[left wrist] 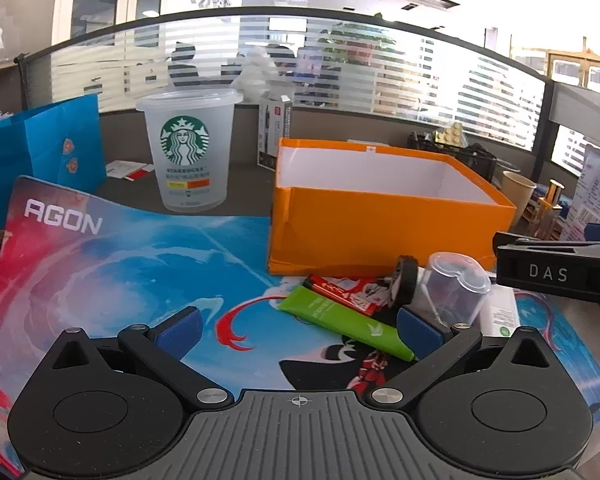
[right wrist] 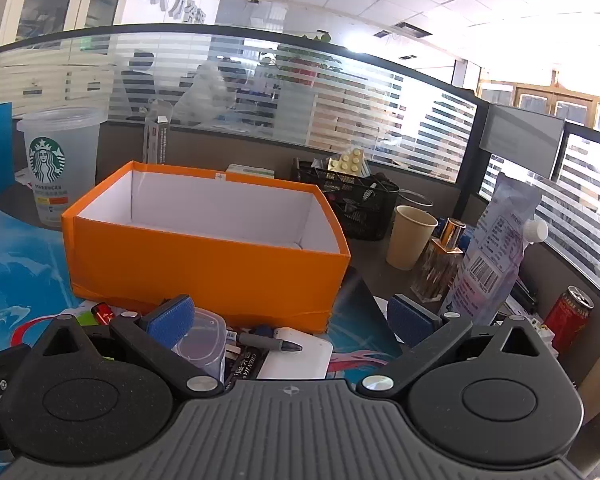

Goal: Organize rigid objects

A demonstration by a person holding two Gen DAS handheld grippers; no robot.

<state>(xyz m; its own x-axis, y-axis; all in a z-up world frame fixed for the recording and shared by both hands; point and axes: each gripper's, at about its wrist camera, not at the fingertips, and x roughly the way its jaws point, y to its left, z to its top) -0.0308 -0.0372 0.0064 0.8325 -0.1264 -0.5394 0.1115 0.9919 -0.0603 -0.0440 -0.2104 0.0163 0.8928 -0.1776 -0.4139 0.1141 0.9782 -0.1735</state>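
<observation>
An open orange box (left wrist: pixel 380 232) with a white inside stands on the mat; it also shows in the right wrist view (right wrist: pixel 204 260). In front of it lie a green tube (left wrist: pixel 340 316), a red lighter (left wrist: pixel 340 290), a black round object (left wrist: pixel 406 280) and a clear plastic container (left wrist: pixel 456 284). The right wrist view shows the clear container (right wrist: pixel 204 340), a grey marker (right wrist: pixel 276 342) and a white flat case (right wrist: pixel 300 356). My left gripper (left wrist: pixel 298 328) is open and empty, just short of the tube. My right gripper (right wrist: pixel 292 316) is open and empty above the pile.
A Starbucks cup (left wrist: pixel 188 152) stands behind the AGON mat (left wrist: pixel 120 272), a blue paper bag (left wrist: pixel 40 152) at left. To the right of the box stand a paper cup (right wrist: pixel 410 236), a perfume bottle (right wrist: pixel 440 260), a pouch (right wrist: pixel 496 248), a red can (right wrist: pixel 568 318) and a black mesh organizer (right wrist: pixel 352 200).
</observation>
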